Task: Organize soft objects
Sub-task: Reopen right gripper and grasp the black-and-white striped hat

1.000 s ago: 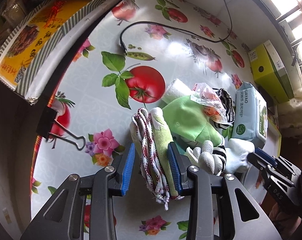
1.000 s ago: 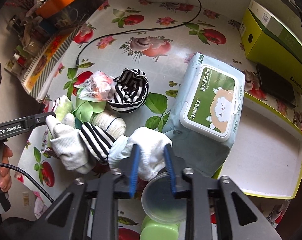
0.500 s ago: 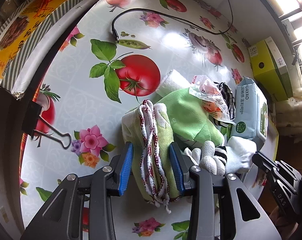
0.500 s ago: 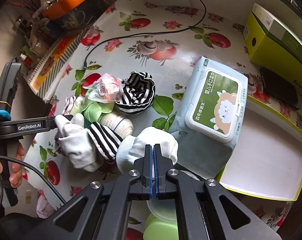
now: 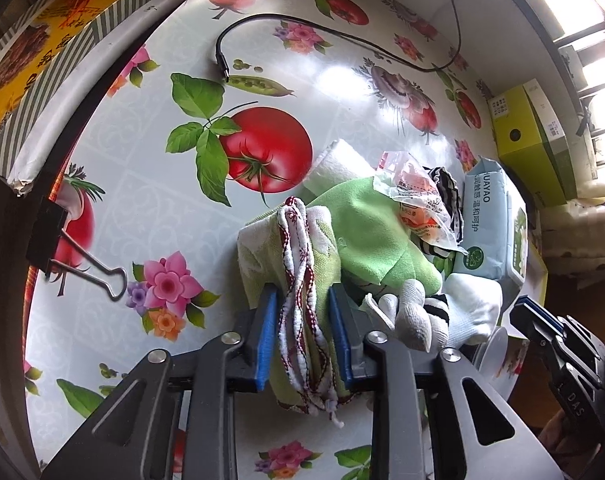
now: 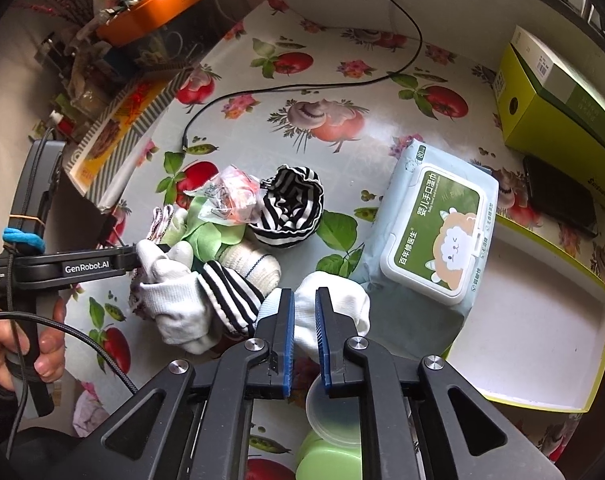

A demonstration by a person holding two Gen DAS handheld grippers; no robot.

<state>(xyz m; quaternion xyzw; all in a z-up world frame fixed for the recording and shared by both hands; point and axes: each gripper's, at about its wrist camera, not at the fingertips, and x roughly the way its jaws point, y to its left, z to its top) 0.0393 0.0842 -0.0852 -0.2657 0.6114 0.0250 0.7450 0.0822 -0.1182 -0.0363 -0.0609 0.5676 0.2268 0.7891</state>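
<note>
- Far left of the left gripper (image 5: 302, 338): table edge (image 5: 82, 92) curves past, a binder clip (image 5: 68, 248) is clamped on it, and a striped yellow box (image 5: 34, 64) lies beyond the edge.
- Between clip and left gripper: bare floral tablecloth (image 5: 142, 184), open room on that side.
- Ahead of the left gripper: a black cable (image 5: 322, 32) ends loose on the cloth; the rest of that stretch is free.
- Left gripper points steeply down, jaws closing on a folded green towel (image 5: 322, 256) with red-and-white braided trim; blue pads touch both sides of it.
- Just right of it: green cloth (image 5: 374, 232), a crinkled plastic packet (image 5: 418, 196) on top, and white socks (image 5: 414, 316) touching the gripper's right finger. Tight here.
- Right wrist view: a hand (image 6: 26, 340) holds the left gripper's handle at far left, off the table edge.
- Left of the right gripper (image 6: 304, 336): white and striped socks in a pile (image 6: 206, 296), a striped black-and-white roll (image 6: 290, 208) ahead of them.
- Right gripper jaws are opening a little, with a white sock (image 6: 334, 300) bunched between the pads, which look in contact with it.
- Under the right gripper: a clear round lid (image 6: 334, 416) on a green container (image 6: 326, 460).
- Right of it: a wet-wipes pack (image 6: 438, 232) just beside the sock.
- Further right: an open white-lined tray (image 6: 542, 320), then a yellow-green box (image 6: 558, 96) and a dark phone (image 6: 558, 196) by the wall.
</note>
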